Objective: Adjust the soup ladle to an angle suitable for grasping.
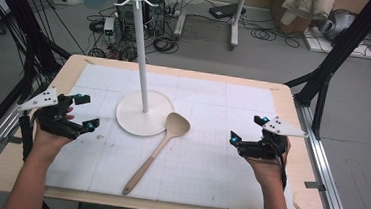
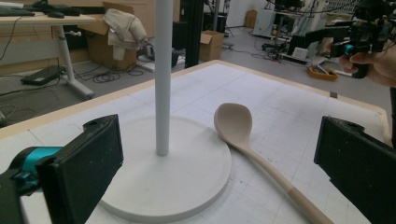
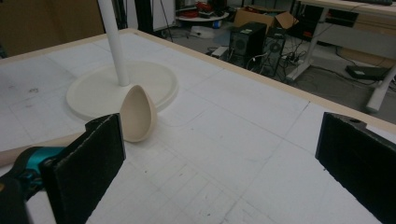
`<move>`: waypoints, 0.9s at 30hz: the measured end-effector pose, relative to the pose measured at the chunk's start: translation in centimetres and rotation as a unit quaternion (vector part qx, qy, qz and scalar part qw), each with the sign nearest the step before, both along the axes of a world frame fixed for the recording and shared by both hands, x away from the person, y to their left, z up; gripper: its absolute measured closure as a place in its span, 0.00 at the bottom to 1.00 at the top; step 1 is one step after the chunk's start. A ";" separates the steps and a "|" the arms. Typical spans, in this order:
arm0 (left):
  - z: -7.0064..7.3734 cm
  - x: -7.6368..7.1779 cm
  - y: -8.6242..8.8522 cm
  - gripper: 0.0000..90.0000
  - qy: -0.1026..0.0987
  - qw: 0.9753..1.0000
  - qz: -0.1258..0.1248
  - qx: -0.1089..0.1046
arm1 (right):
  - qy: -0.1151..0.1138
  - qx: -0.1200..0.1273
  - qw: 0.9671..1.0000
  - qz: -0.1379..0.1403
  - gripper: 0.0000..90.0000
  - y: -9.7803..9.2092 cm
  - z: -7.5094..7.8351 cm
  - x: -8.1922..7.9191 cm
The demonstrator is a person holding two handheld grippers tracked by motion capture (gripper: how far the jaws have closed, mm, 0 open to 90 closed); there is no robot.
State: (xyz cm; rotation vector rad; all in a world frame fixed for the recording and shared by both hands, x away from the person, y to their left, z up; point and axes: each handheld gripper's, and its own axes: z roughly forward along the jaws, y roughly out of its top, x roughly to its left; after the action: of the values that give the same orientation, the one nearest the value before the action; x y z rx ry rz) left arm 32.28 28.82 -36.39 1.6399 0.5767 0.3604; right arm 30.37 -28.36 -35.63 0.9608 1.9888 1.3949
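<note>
Underneath, a gridded white mat (image 1: 220,152) covers the table (image 1: 293,113), cables (image 1: 163,42) beyond.

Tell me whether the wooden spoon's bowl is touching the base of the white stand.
Touching. In the left gripper view, the spoon bowl's edge rests against the rim of the stand base, with no gap; the high view agrees.

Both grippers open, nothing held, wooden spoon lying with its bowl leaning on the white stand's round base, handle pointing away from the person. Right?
One thing is off: the handle of the light wooden spoon points toward the person's edge of the table, not away, as the high view shows. The rest holds: the bowl leans on the round base of the white hook-topped stand, and the left gripper and right gripper are open, holding nothing.
</note>
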 end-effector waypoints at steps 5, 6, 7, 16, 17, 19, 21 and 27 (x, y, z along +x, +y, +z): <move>0.0 -0.1 -0.1 0.02 -0.002 1.000 0.004 0.003 | 0.004 -0.021 1.000 0.001 0.00 0.1 -0.2 0.1; -0.1 -0.1 -0.1 0.02 -0.001 1.000 0.002 0.004 | 0.004 -0.025 1.000 0.001 0.00 0.0 -0.2 0.2; -0.1 -0.1 -0.2 0.02 -0.001 1.000 0.002 0.004 | 0.005 -0.022 1.000 0.000 0.00 0.0 -0.2 0.1; 0.1 -0.3 -0.5 0.02 0.000 1.000 -0.008 0.001 | 0.002 -0.024 1.000 -0.004 0.00 -0.1 -0.1 0.0; 0.2 -0.5 -0.7 0.02 0.003 1.000 -0.013 0.001 | 0.003 -0.022 1.000 -0.005 0.00 -0.1 -0.1 -0.1; 0.3 -0.6 -1.0 0.02 0.006 1.000 -0.024 0.006 | 0.001 -0.026 1.000 -0.005 0.00 -0.2 -0.1 -0.1; 0.4 -0.6 -1.6 0.02 0.012 0.999 -0.040 0.017 | 0.005 -0.027 1.000 -0.006 0.00 -0.2 -0.1 -0.1; 0.3 -0.7 -3.8 0.02 0.020 0.997 -0.063 0.036 | 0.006 -0.029 1.000 -0.010 0.00 -0.2 -0.1 -0.3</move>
State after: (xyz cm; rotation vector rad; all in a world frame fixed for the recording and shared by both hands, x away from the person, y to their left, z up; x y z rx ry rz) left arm 31.61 25.01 -36.10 1.7466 0.4921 0.2570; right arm 30.08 -28.53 -35.73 0.9628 2.0116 1.3167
